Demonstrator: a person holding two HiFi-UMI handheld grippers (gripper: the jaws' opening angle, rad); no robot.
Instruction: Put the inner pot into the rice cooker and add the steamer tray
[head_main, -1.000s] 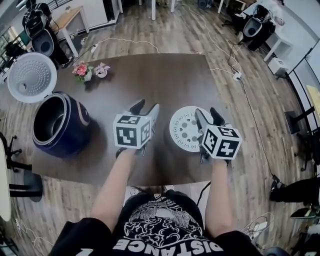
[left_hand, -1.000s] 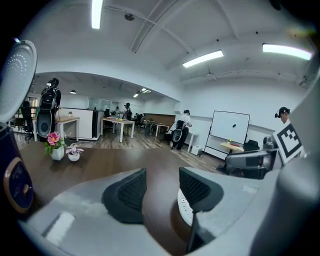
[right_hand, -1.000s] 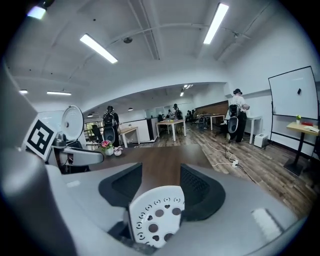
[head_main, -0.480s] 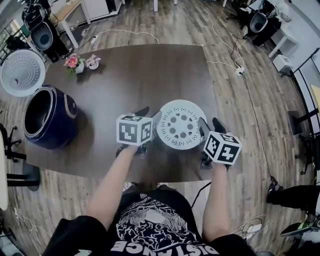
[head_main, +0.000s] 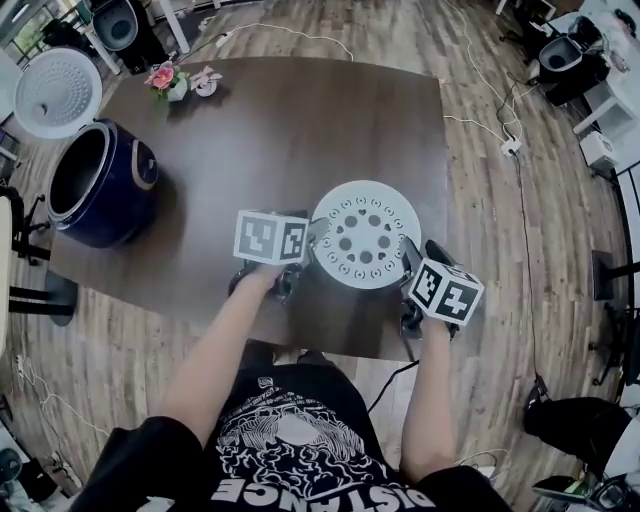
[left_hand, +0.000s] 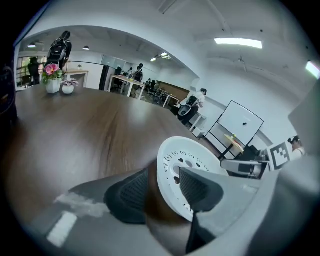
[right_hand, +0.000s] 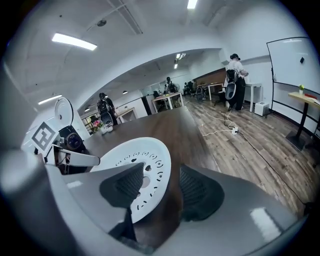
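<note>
Near the front edge of the table (head_main: 300, 120), well apart from the rice cooker (head_main: 100, 185), the steamer tray (head_main: 365, 232) is laid flat. Its rims are straddled by the left gripper (left_hand: 162, 190) and right gripper (right_hand: 160, 190), neither clamped, the right's jaws just closing. Pinched unevenly, it could be tipped off.

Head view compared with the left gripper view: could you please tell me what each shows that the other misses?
Only the head view: the person's printed shirt and the cooker's open lid. Only the left gripper view: the whiteboard and the left gripper with its jaws apart astride the steamer tray rim. Both: steamer tray, table, flowers.
</note>
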